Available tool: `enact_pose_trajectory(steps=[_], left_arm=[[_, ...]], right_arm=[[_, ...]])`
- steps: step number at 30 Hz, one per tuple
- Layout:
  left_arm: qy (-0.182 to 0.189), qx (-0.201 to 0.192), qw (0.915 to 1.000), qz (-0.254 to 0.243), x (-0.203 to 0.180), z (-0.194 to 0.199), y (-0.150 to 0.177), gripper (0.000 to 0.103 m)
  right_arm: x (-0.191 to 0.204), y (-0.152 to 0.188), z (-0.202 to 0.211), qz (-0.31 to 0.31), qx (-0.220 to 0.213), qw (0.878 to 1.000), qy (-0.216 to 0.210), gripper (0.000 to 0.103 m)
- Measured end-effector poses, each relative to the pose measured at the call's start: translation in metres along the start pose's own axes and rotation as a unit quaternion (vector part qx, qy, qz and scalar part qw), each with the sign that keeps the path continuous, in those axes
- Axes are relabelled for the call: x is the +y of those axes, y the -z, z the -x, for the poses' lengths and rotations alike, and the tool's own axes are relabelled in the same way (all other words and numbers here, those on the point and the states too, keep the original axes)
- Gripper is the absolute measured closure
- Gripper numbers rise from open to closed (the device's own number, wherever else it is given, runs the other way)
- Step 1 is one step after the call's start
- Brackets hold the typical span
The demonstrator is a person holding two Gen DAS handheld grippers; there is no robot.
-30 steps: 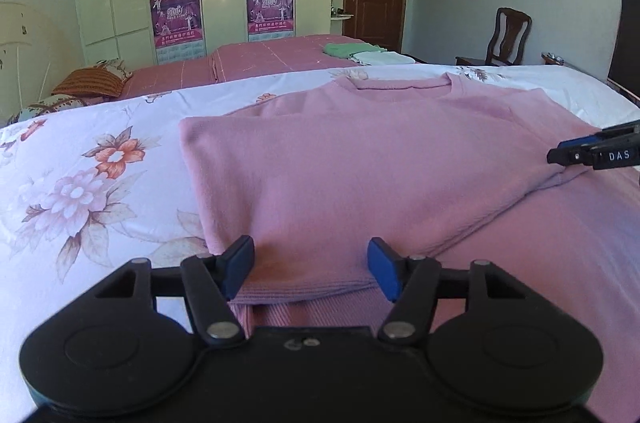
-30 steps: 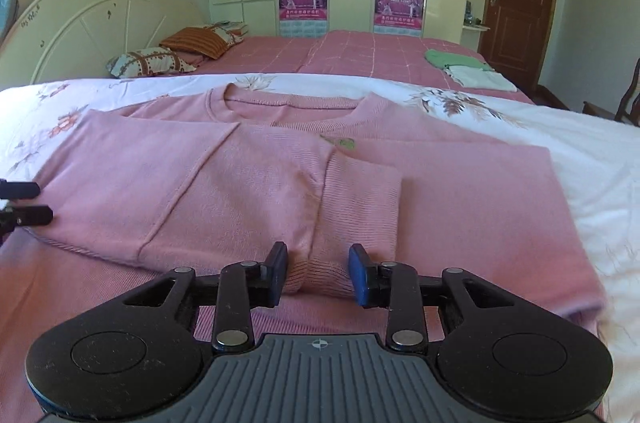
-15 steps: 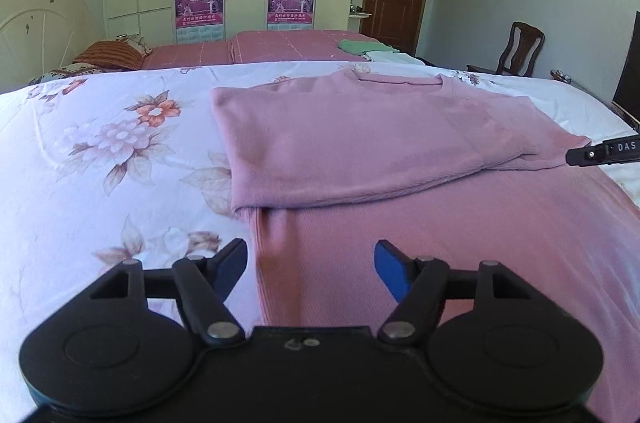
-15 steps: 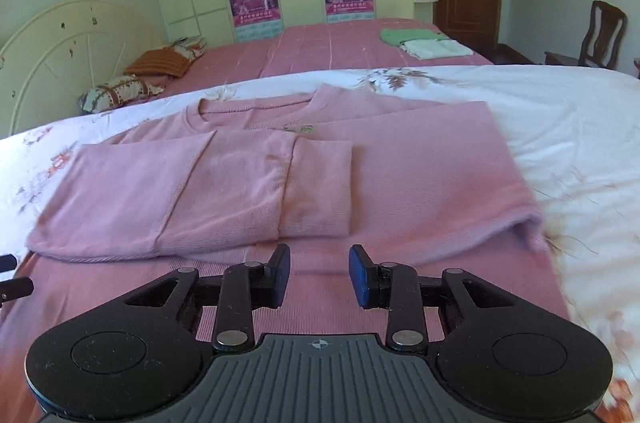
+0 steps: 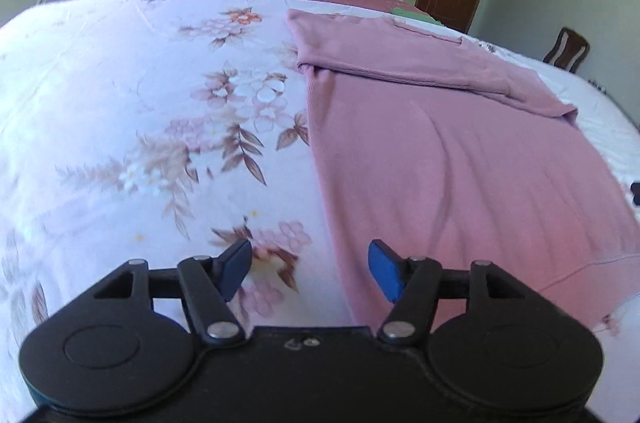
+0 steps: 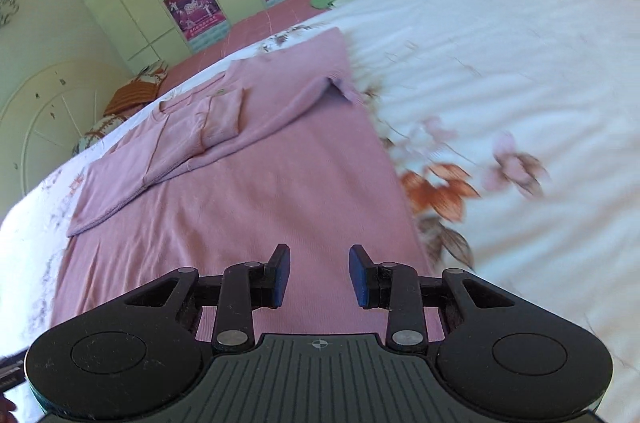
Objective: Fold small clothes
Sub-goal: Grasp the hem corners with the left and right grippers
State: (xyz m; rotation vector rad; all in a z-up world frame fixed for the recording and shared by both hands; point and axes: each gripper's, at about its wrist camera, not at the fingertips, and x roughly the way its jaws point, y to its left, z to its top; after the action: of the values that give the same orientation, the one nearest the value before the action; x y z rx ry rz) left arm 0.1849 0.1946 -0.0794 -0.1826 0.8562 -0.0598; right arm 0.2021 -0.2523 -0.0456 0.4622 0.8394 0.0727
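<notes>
Soft pink knit sweater [image 5: 460, 159] spread flat on smooth floral bedsheet [image 5: 140, 103], sleeves folded across; left tongs [image 5: 310, 273] apart, closing, empty; right tongs [image 6: 319, 275] apart, empty.

The left gripper [image 5: 310, 269] has a matte black body with two round, disc-like housings, angular linkage arms held by silver rivet pins, two small screws at the centre of its top edge, and blue pads [image 5: 383, 273] lining its fingers. The right gripper [image 6: 319, 275] has the same black discs, scuffed with fine scratches, and silver pins, but its middle plate is grey, ribbed with raised lines and marked with a small crosshair, and its fingertips [image 6: 280, 273] also carry blue pads.
</notes>
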Motion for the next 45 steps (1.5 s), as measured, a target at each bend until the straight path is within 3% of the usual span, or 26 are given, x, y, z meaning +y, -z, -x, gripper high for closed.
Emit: enact_pose_trajectory(steps=[2, 3, 4, 6, 12, 14, 16, 18, 23, 24, 25, 26, 27, 30, 33, 36, 38, 40, 45], left_arm=[[0.048, 0.013, 0.9979, 0.041, -0.002, 0.009, 0.010, 0.044], [0.066, 0.022, 0.9960, 0.056, -0.003, 0.010, 0.015, 0.046], [0.077, 0.030, 0.9943, 0.067, -0.005, 0.012, 0.019, 0.048], [0.089, 0.037, 0.9917, 0.085, -0.010, 0.016, 0.030, 0.048], [0.127, 0.032, 0.9759, 0.174, 0.001, 0.020, 0.055, 0.049], [0.143, 0.032, 0.9685, 0.202, 0.007, 0.017, 0.057, 0.049], [0.160, 0.031, 0.9610, 0.223, 0.013, 0.011, 0.056, 0.048], [0.177, 0.026, 0.9534, 0.243, 0.017, 0.003, 0.053, 0.048], [0.210, 0.021, 0.9413, 0.264, 0.021, -0.012, 0.049, 0.049], [0.206, 0.019, 0.9426, 0.262, 0.020, -0.012, 0.048, 0.056], [0.195, 0.018, 0.9470, 0.254, 0.018, -0.011, 0.048, 0.077], [0.177, 0.021, 0.9541, 0.241, 0.015, -0.011, 0.048, 0.098], [0.164, 0.022, 0.9589, 0.231, 0.012, -0.010, 0.049, 0.099], [0.185, -0.030, 0.9552, 0.229, 0.012, 0.012, 0.047, 0.099], [0.205, -0.073, 0.9505, 0.221, 0.014, 0.033, 0.046, 0.099], [0.190, -0.054, 0.9552, 0.220, 0.015, 0.021, 0.052, 0.099], [0.153, -0.005, 0.9646, 0.215, 0.012, -0.001, 0.061, 0.099], [0.154, -0.013, 0.9600, 0.234, 0.013, -0.005, 0.066, 0.098], [0.147, -0.026, 0.9619, 0.229, 0.010, 0.006, 0.062, 0.099]], right_arm=[[-0.015, 0.007, 0.021, -0.008, 0.000, 1.000, -0.015, 0.070], [-0.021, 0.011, 0.030, -0.009, 0.001, 1.000, -0.020, 0.066], [-0.029, 0.016, 0.040, -0.012, 0.005, 1.000, -0.025, 0.043], [-0.046, 0.029, 0.057, -0.027, 0.010, 0.999, -0.044, 0.027], [-0.087, 0.066, 0.076, -0.075, 0.045, 0.991, -0.100, 0.027], [-0.097, 0.072, 0.073, -0.107, 0.057, 0.985, -0.125, 0.031], [-0.100, 0.072, 0.067, -0.120, 0.067, 0.979, -0.152, 0.050], [-0.100, 0.070, 0.057, -0.127, 0.080, 0.975, -0.162, 0.057], [-0.099, 0.066, 0.043, -0.142, 0.087, 0.968, -0.190, 0.057], [-0.098, 0.066, 0.043, -0.139, 0.087, 0.968, -0.191, 0.057], [-0.096, 0.066, 0.041, -0.134, 0.086, 0.969, -0.190, 0.065], [-0.094, 0.065, 0.041, -0.125, 0.086, 0.971, -0.185, 0.083], [-0.090, 0.064, 0.038, -0.109, 0.093, 0.975, -0.168, 0.096], [-0.085, 0.061, 0.046, -0.084, 0.070, 0.979, -0.173, 0.097], [-0.090, 0.053, 0.075, -0.075, 0.020, 0.973, -0.216, 0.097], [-0.097, 0.057, 0.082, -0.065, 0.006, 0.970, -0.233, 0.097], [-0.100, 0.066, 0.070, -0.059, 0.020, 0.976, -0.210, 0.097], [-0.099, 0.078, 0.044, -0.054, 0.060, 0.984, -0.160, 0.097], [-0.097, 0.075, 0.055, -0.068, 0.041, 0.982, -0.173, 0.097]])
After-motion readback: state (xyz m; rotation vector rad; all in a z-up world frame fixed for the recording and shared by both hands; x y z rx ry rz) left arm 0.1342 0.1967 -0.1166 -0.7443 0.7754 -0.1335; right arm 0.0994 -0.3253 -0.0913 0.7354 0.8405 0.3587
